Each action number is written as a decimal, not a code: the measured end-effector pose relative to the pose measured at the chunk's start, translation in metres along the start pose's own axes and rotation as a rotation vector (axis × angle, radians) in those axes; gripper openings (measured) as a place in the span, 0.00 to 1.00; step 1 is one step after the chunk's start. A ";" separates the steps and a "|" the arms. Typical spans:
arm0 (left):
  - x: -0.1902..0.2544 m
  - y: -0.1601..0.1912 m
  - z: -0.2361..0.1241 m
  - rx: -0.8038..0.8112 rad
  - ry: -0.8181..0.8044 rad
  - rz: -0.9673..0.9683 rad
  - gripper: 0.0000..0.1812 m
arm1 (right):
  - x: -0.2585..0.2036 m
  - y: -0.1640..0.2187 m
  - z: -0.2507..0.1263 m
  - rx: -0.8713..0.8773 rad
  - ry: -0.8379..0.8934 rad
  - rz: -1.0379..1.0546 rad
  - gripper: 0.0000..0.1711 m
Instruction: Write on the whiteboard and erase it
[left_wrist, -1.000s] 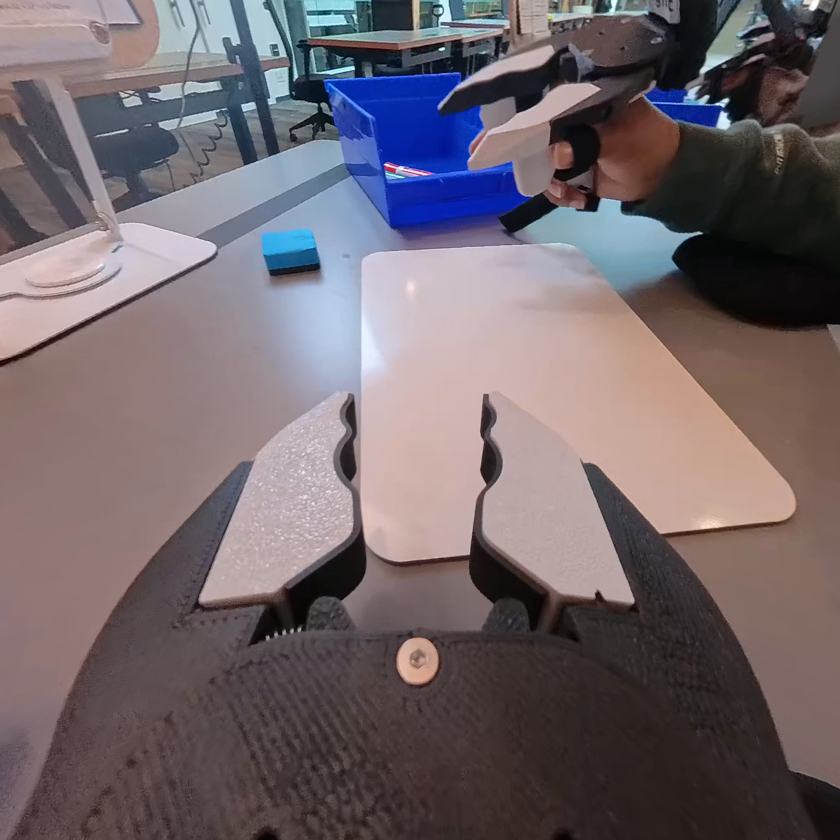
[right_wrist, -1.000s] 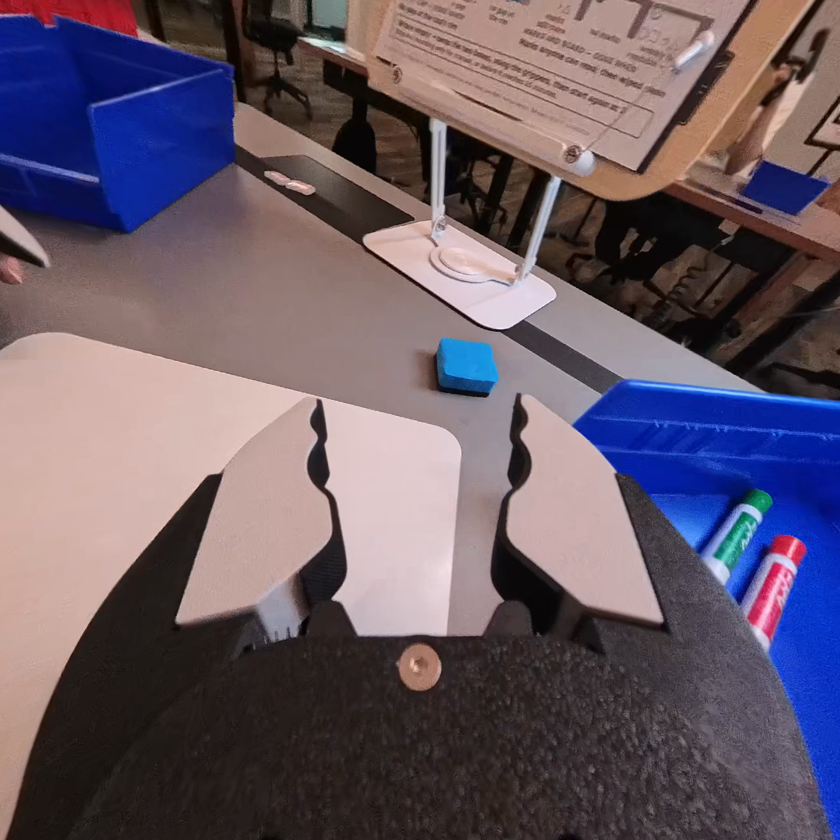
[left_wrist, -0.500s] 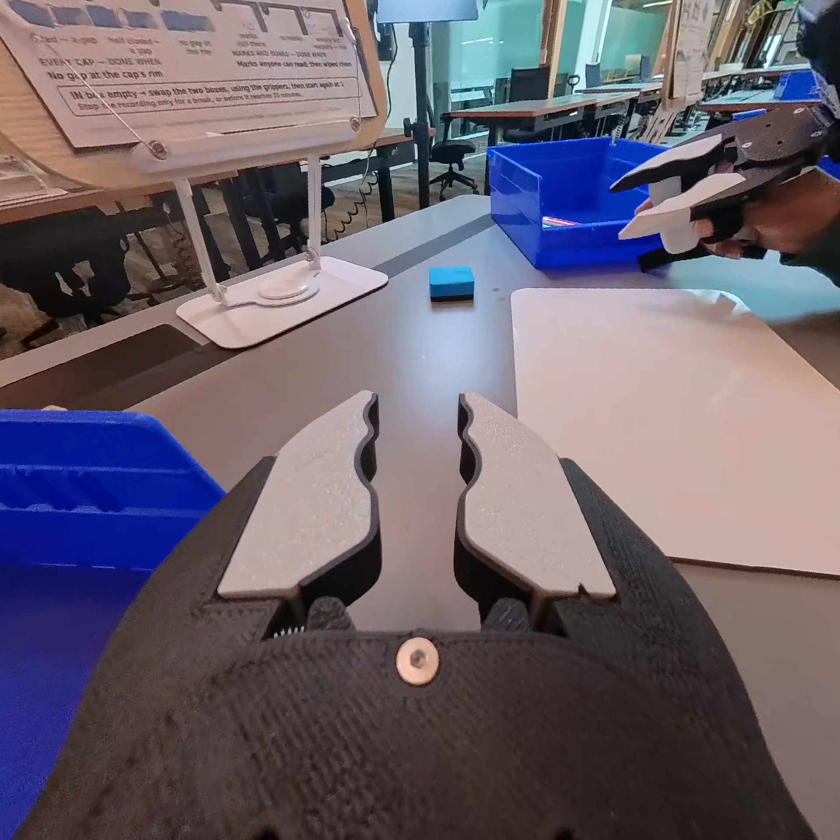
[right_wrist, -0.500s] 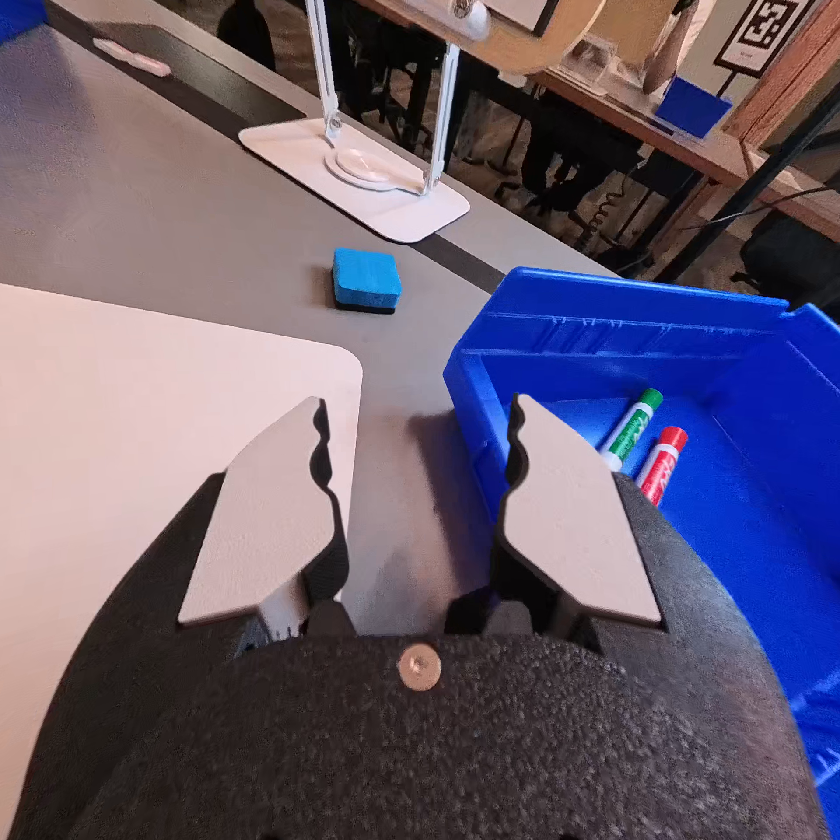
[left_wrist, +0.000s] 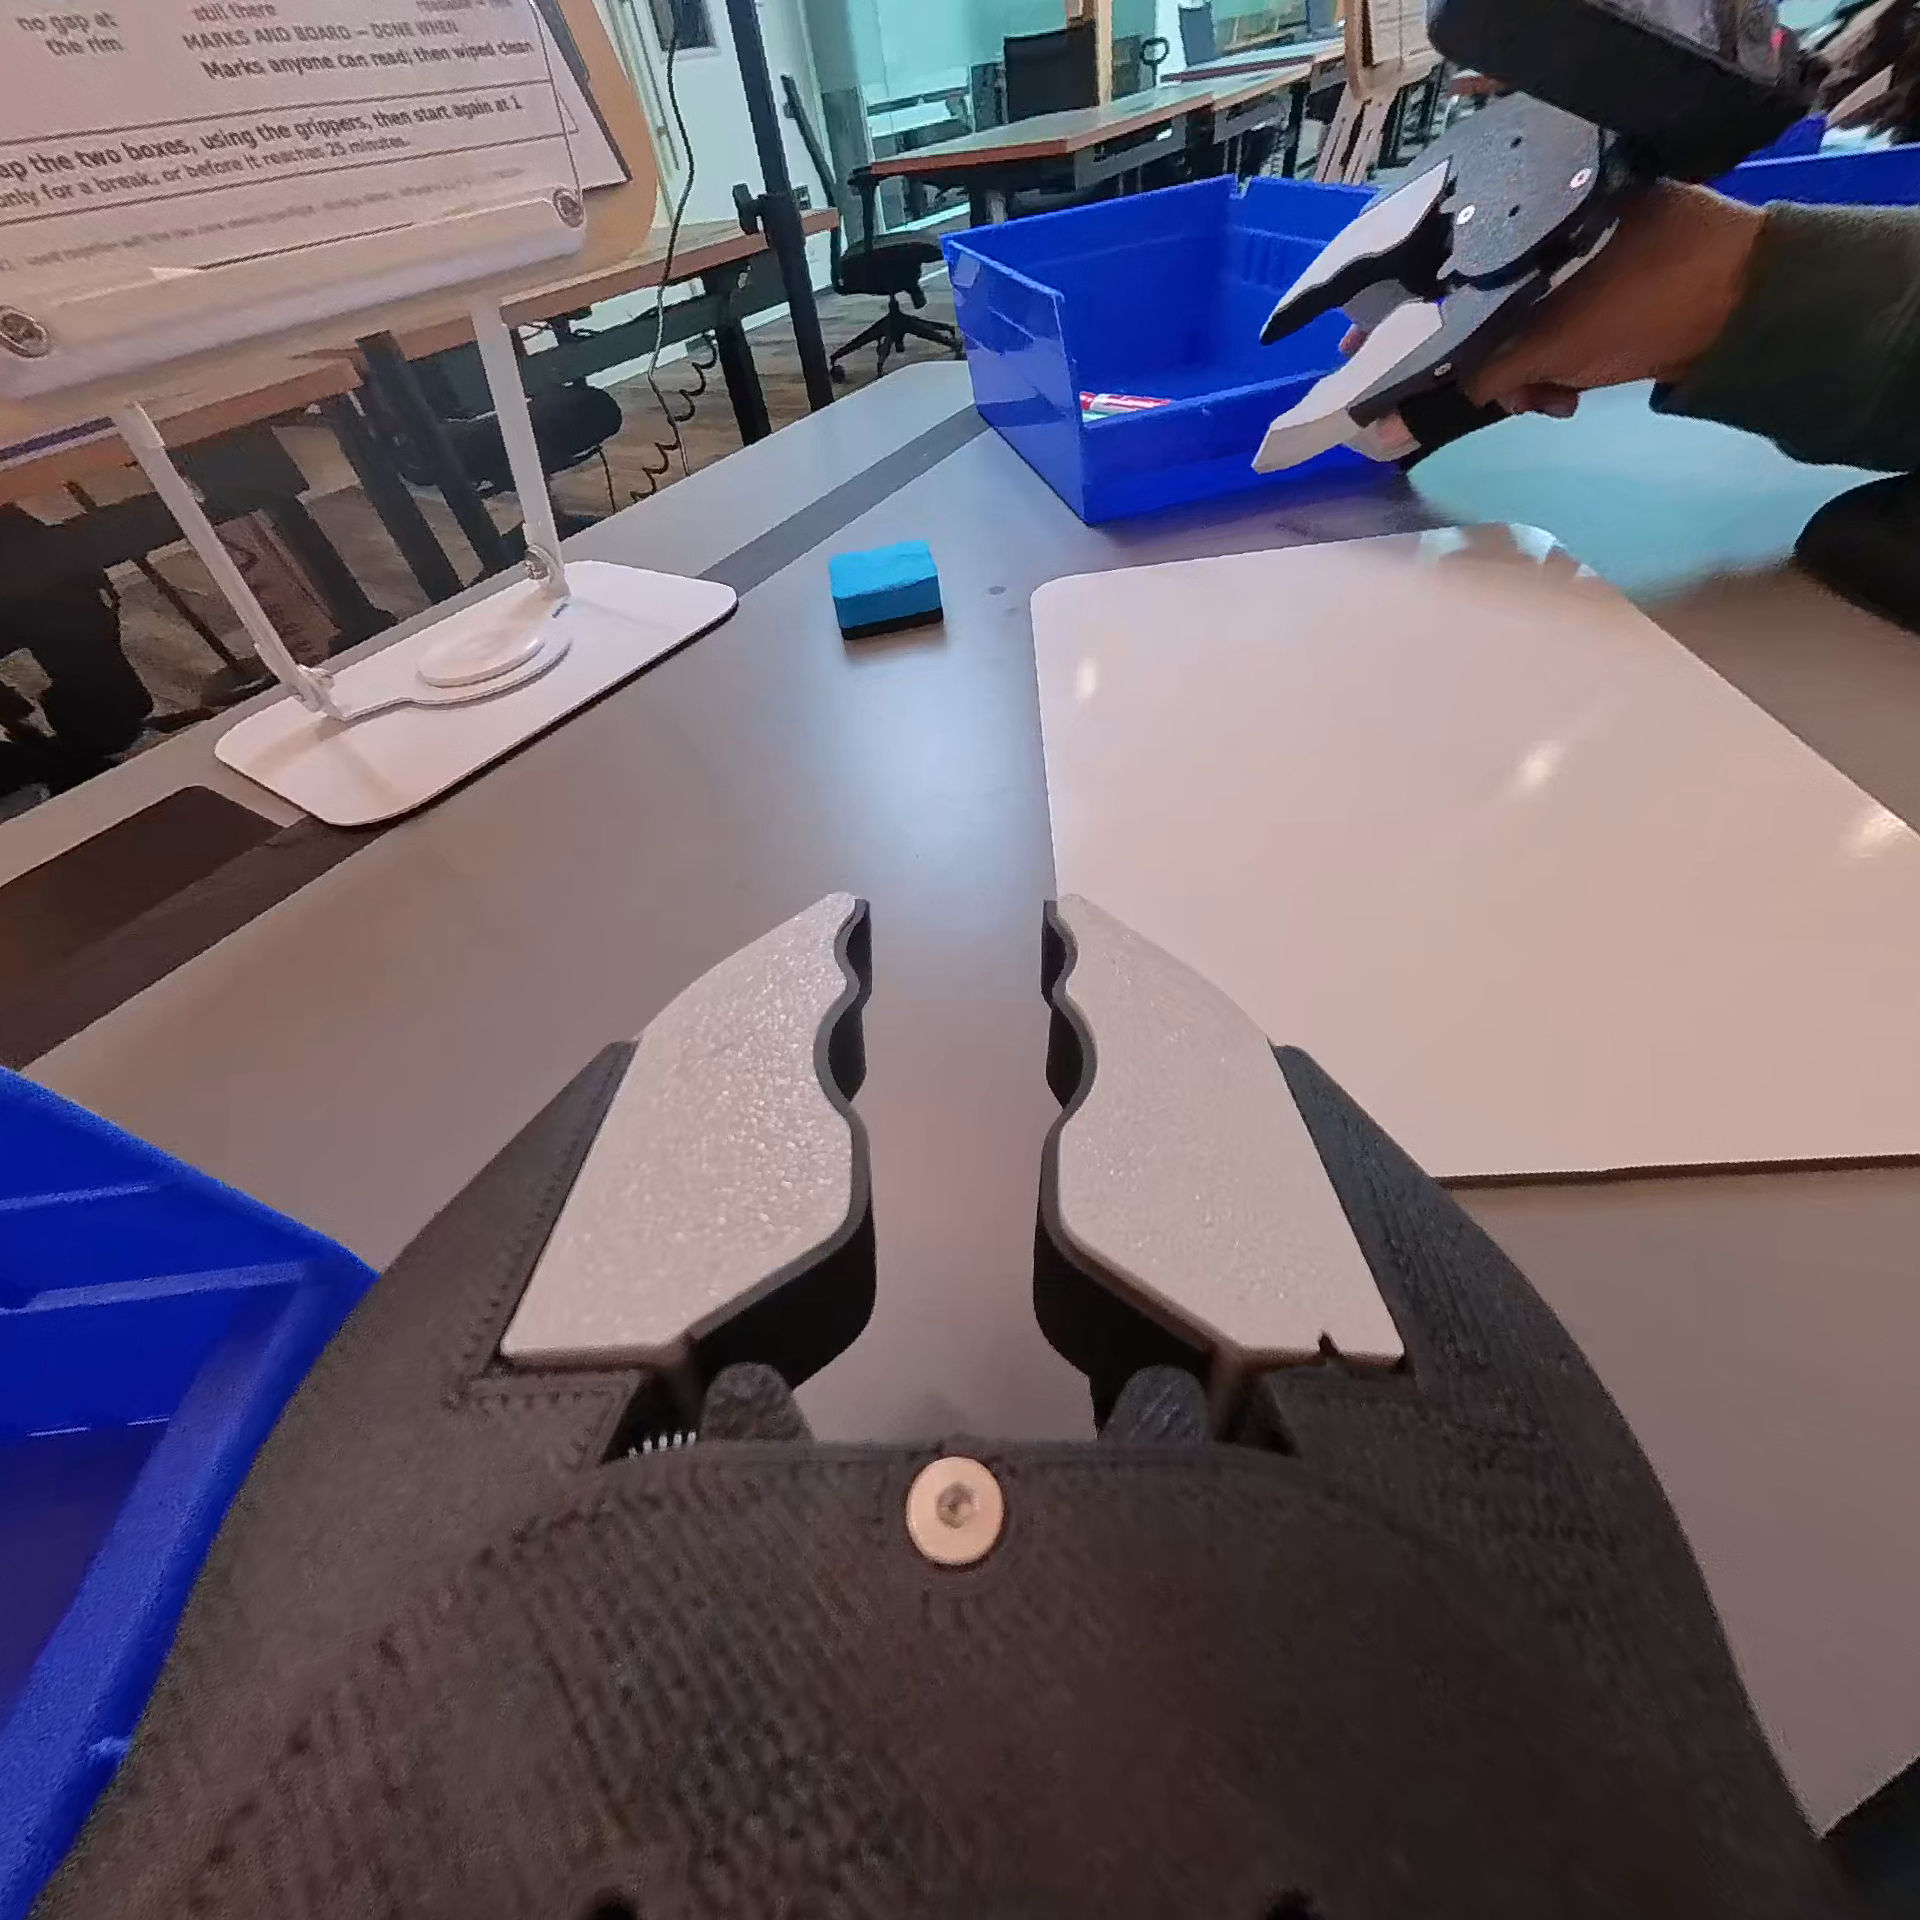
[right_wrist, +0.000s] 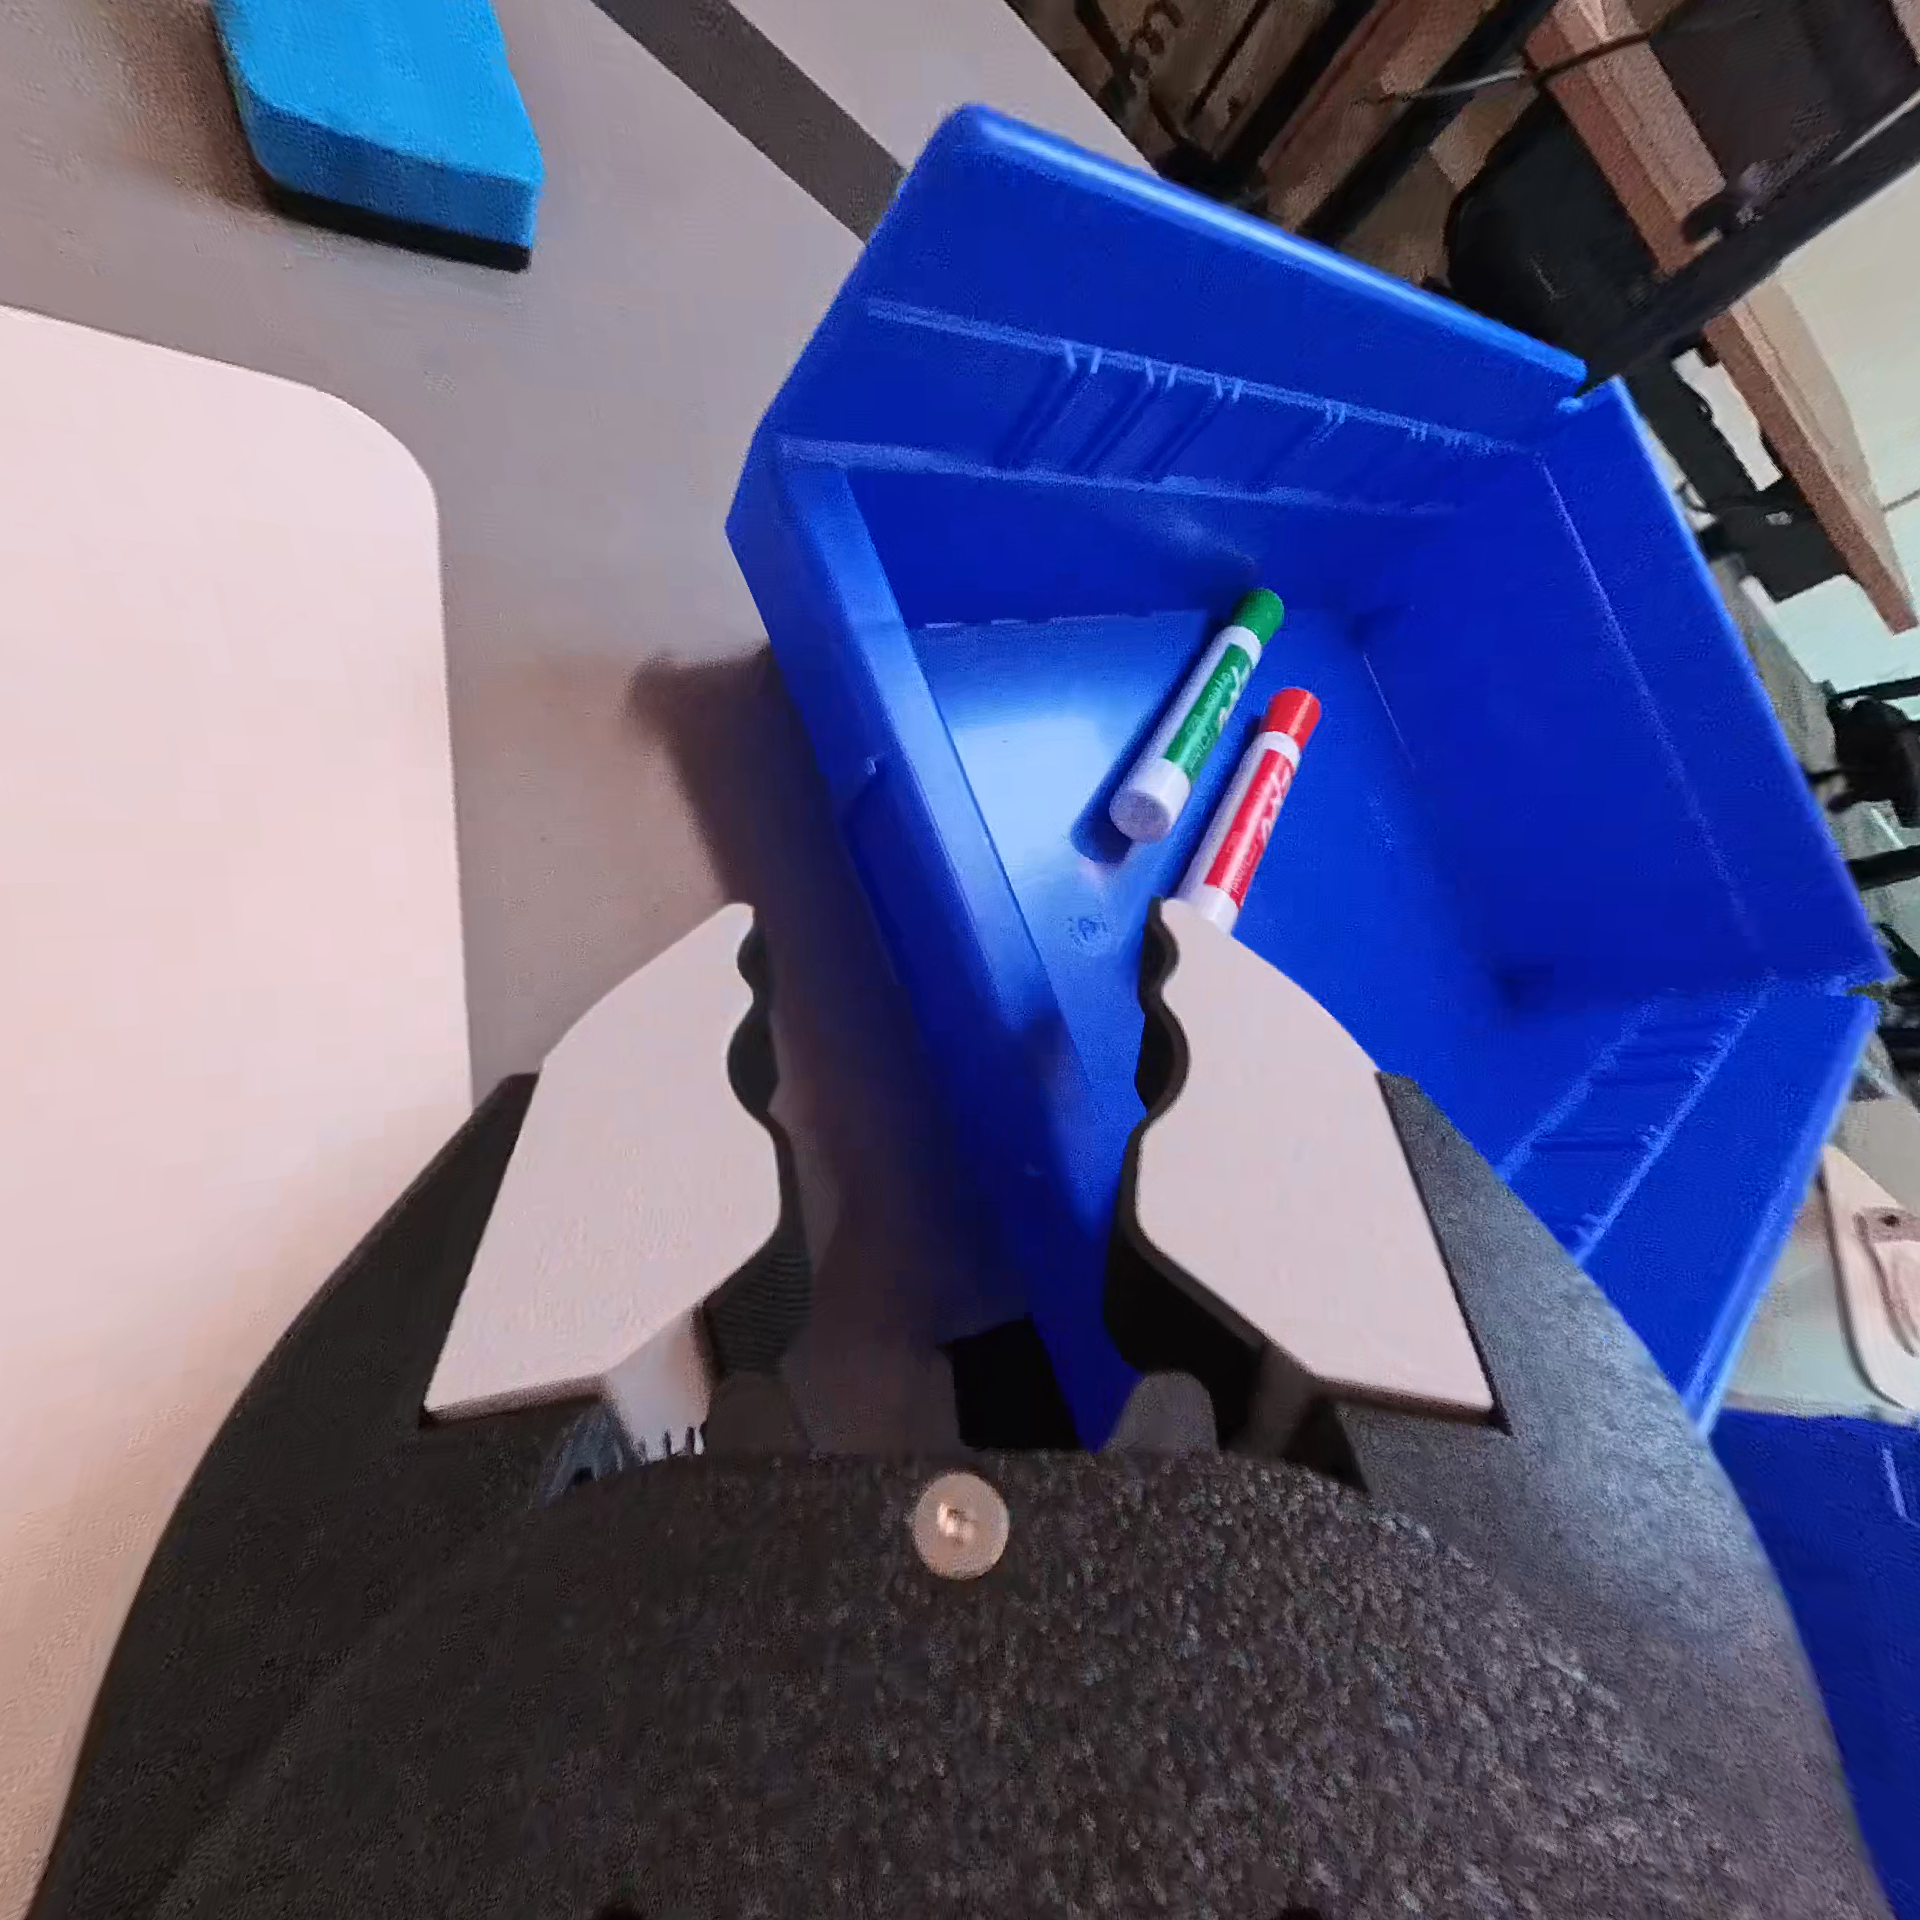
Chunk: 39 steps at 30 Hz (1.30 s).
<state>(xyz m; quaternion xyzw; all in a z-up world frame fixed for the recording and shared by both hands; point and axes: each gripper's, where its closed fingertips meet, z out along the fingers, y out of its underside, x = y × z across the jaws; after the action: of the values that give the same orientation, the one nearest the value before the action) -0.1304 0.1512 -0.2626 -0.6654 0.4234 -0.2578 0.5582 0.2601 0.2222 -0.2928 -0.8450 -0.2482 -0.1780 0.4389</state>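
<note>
Printed sheet; labelled markers

The right gripper hangs above the near wall of a blue bin, jaws apart and holding nothing; inside the bin lie a green marker and a red marker, side by side; left on the grey table are the whiteboard and a blue eraser.
</note>
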 end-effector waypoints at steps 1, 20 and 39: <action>-0.001 0.000 0.000 -0.007 -0.007 0.008 0.17 | 0.002 0.004 0.002 -0.020 0.020 -0.025 0.40; -0.031 0.019 -0.020 -0.276 -0.123 0.126 0.25 | 0.004 0.033 0.017 -0.214 -0.013 -0.347 0.19; -0.121 0.097 -0.111 -1.007 -0.458 0.251 0.31 | -0.049 0.061 -0.139 -0.007 -0.078 -0.508 0.18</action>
<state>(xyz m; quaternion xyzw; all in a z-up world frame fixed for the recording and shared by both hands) -0.3094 0.1942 -0.3126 -0.8330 0.4380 0.1953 0.2758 0.2438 0.0634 -0.2819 -0.7635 -0.4685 -0.2506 0.3671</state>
